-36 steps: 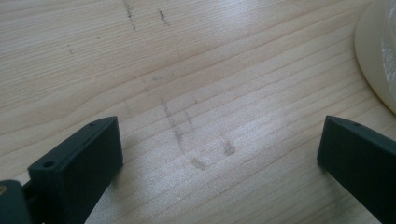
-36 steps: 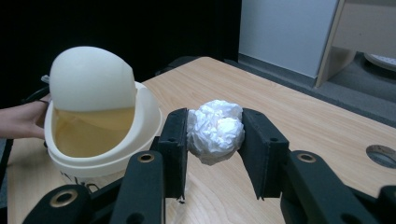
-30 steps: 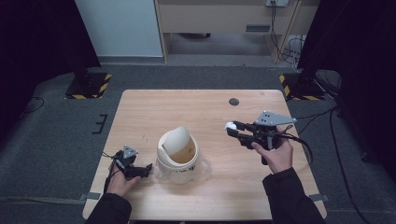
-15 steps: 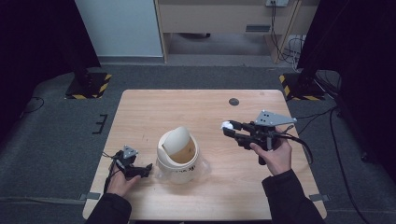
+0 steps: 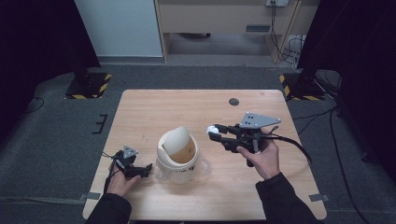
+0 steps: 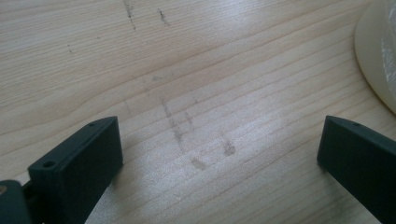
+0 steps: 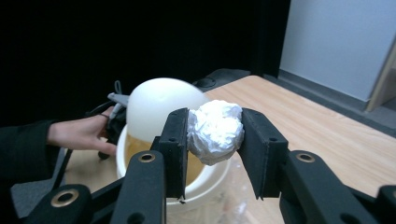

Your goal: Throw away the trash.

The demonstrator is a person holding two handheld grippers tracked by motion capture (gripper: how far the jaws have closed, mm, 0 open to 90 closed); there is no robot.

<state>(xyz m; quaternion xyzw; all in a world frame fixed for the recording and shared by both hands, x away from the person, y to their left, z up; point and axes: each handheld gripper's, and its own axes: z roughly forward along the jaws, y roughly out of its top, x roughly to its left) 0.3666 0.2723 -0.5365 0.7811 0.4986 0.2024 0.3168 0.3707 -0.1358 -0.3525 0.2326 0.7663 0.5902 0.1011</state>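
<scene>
A cream bin [image 5: 178, 153] with a domed swing lid stands near the front middle of the wooden table [image 5: 154, 105]. My right gripper [image 5: 215, 133] is shut on a crumpled white paper ball [image 5: 212, 129], held above the table just right of the bin. In the right gripper view the ball [image 7: 215, 130] sits squeezed between both black jaws, with the bin [image 7: 159, 116] right behind it. My left gripper [image 5: 145, 169] rests low on the table left of the bin. Its jaws stand wide apart over bare wood [image 6: 205, 116], and the bin's rim [image 6: 373, 60] shows at the right edge.
A small dark round spot [image 5: 234, 101] marks the far right part of the table. A clear plastic liner [image 5: 201, 167] spills around the bin's base. Dark floor surrounds the table, with cables [image 5: 317, 121] at the right and a cabinet [image 5: 219, 18] at the back.
My right gripper has carried the paper ball leftward, closer to the bin. The left hand has stayed where it was.
</scene>
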